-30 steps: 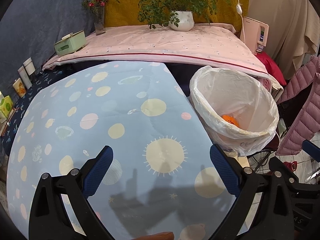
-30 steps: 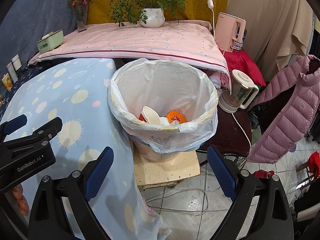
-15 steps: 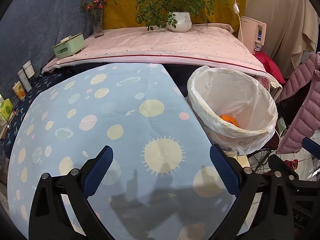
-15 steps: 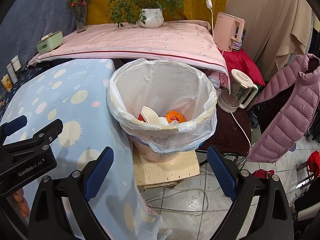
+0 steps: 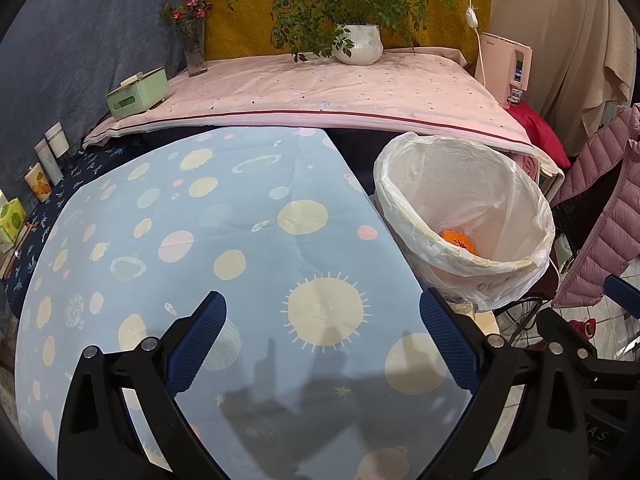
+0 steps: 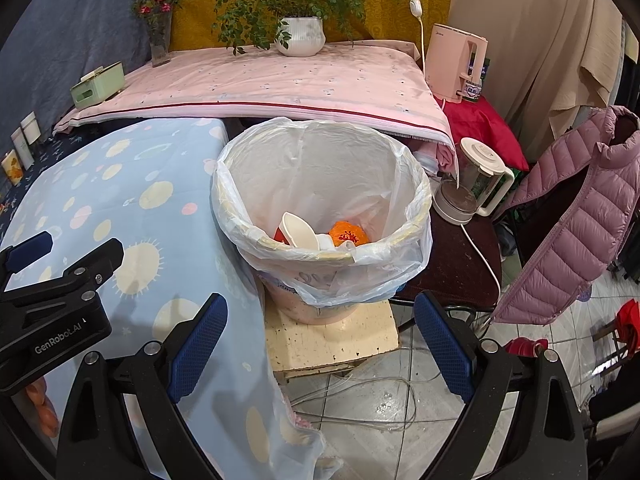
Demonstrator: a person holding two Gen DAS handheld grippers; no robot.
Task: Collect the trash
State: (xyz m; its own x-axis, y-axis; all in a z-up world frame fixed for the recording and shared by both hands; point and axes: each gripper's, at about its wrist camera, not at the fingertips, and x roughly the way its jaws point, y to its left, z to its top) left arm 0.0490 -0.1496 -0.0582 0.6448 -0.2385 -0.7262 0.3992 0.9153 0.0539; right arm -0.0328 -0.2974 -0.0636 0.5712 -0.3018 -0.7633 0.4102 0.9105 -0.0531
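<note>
The left gripper (image 5: 320, 344) has its fingers (image 5: 196, 344) spread, holding nothing, above the patterned blue surface (image 5: 240, 216). The bagged trash bin (image 5: 464, 216) stands beyond its right finger, off the surface edge. The right gripper (image 6: 320, 344) is also spread and empty — the trash bin (image 6: 324, 208) sits just ahead between its fingers (image 6: 444, 344), with a paper cup (image 6: 298, 230) and orange wrapper (image 6: 347, 234) inside

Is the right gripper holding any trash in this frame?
No. The right gripper is open and empty above the floor, and the orange item and white cup already lie inside the lined bin.
</note>
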